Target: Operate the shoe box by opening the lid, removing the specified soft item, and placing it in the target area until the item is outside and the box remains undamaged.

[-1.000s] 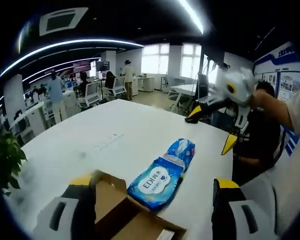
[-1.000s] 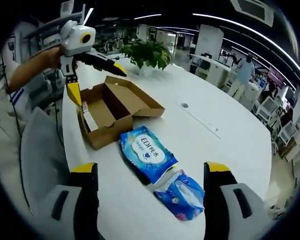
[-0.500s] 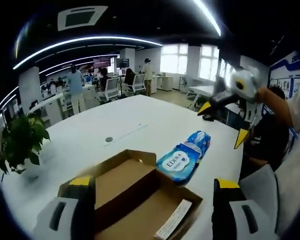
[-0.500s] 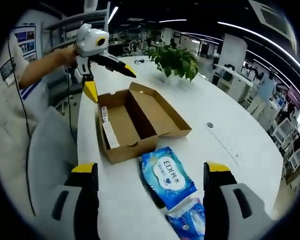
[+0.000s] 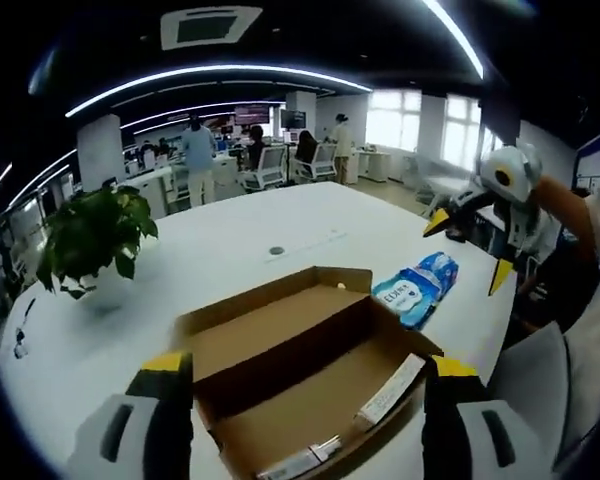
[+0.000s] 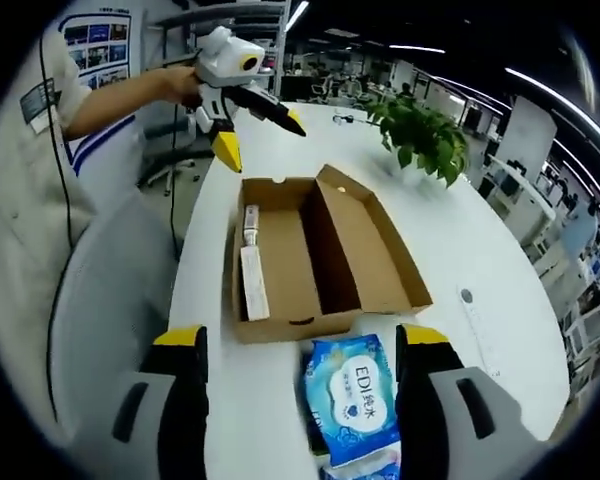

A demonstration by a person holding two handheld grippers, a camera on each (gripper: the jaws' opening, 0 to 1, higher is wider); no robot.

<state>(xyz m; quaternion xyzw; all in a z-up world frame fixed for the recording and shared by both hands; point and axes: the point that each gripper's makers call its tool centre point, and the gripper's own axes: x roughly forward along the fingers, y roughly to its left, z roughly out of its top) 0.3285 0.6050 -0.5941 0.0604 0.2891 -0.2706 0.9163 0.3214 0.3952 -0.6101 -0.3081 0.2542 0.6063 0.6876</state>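
Two grippers, both with jaws apart, nothing between them. Ahead of my left gripper the shoe box lies open on the white table, lid flap folded back. I see the blue wipes pack outside the box, touching its near wall, between my right gripper jaws.
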